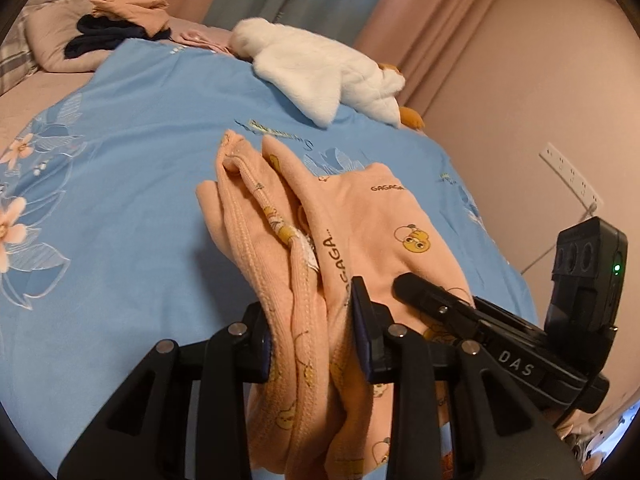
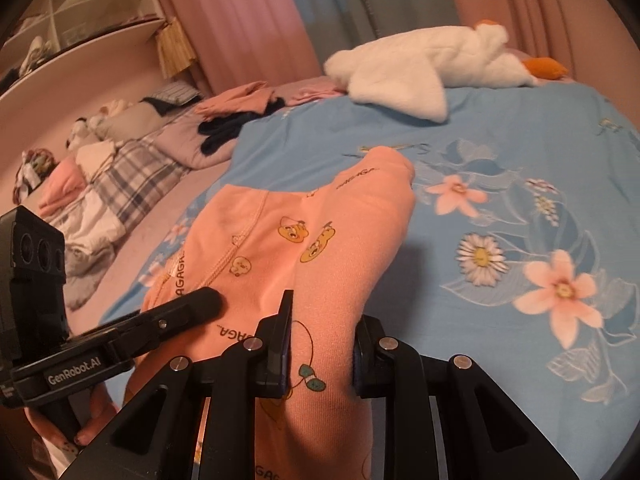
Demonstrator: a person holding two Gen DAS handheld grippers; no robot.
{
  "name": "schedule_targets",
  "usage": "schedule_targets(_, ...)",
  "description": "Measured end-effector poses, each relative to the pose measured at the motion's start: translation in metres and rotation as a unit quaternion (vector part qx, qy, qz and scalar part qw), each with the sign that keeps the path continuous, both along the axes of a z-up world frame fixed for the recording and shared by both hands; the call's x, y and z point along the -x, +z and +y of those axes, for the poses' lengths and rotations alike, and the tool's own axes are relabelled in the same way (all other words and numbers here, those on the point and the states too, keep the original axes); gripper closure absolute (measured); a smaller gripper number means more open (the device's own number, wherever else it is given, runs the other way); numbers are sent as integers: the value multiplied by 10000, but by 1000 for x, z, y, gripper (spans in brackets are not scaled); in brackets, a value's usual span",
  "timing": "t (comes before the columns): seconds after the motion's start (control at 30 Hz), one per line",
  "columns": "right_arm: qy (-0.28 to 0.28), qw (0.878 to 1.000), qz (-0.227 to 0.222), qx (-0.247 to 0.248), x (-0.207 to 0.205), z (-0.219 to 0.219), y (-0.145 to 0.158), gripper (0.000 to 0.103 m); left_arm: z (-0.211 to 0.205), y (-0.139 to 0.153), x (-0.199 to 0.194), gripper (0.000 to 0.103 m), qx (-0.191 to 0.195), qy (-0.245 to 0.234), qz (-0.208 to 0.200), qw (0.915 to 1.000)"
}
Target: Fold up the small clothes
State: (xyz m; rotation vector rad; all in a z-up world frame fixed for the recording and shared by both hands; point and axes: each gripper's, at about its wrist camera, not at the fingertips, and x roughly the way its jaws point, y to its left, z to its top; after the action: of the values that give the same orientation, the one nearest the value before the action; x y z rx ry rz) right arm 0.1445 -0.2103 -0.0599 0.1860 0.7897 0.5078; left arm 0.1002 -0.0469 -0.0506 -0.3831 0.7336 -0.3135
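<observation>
Both fingers [image 1: 316, 336] clamp peach garment [image 1: 360, 220]

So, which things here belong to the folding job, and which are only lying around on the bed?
Part of the job:
- peach printed garment, gripped at two places
- left gripper, shut on its bunched edge
- right gripper, shut on another fold
- blue floral bedsheet, the work surface

Just lying about:
- white plush goose
- dark clothes by the pillow
- wall socket

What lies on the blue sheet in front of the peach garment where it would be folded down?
Nothing visible. The peach garment, clamped in both tools, has bare blue sheet ahead. The white plush goose lies farther back, apart from it.
</observation>
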Motion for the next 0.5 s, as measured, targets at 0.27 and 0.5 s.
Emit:
schedule_targets(0.27,-172,9981,429,407,-5,-13,-34,79,-29,-44,-14,72,-313,-29,444,9985)
schedule_targets(0.5,-211,9934,898,677,-10,-17,-54,79,-32,-70,-20,66,-623,126,827,9945)
